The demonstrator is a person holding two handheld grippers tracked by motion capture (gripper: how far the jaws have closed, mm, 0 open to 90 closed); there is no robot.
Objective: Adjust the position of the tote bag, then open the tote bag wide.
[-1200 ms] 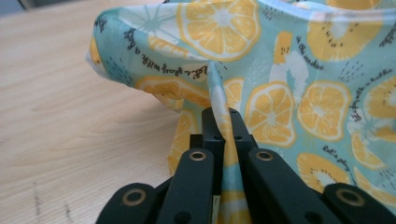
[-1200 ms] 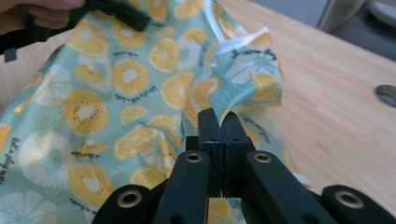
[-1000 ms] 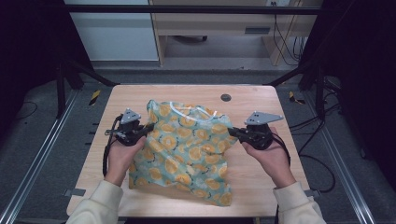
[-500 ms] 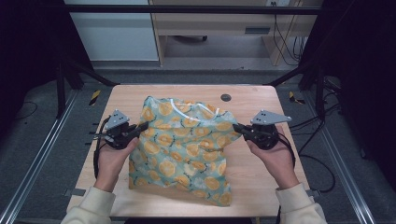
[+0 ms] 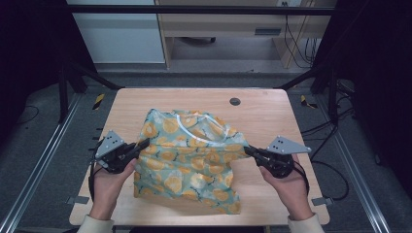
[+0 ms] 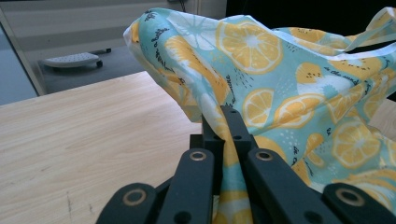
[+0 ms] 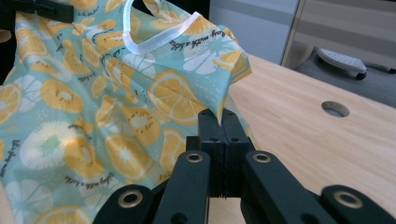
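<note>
Fabric printed with orange and lemon slices on a pale turquoise ground, a garment (image 5: 189, 160) with a white-trimmed neckline (image 5: 194, 128), is spread across the middle of the wooden table (image 5: 272, 114). Its left edge is pinched between the closed jaws of the left gripper (image 5: 144, 143), and the cloth is seen clamped in the left gripper view (image 6: 224, 122). A corner on the opposite side is clamped by the right gripper (image 5: 248, 151), whose jaws are pressed together on it (image 7: 218, 117). The garment is held stretched between both grippers, partly lifted and wrinkled, with its lower hem resting near the table's front edge. A round hole (image 5: 235, 101) is set in the tabletop beyond the cloth.
</note>
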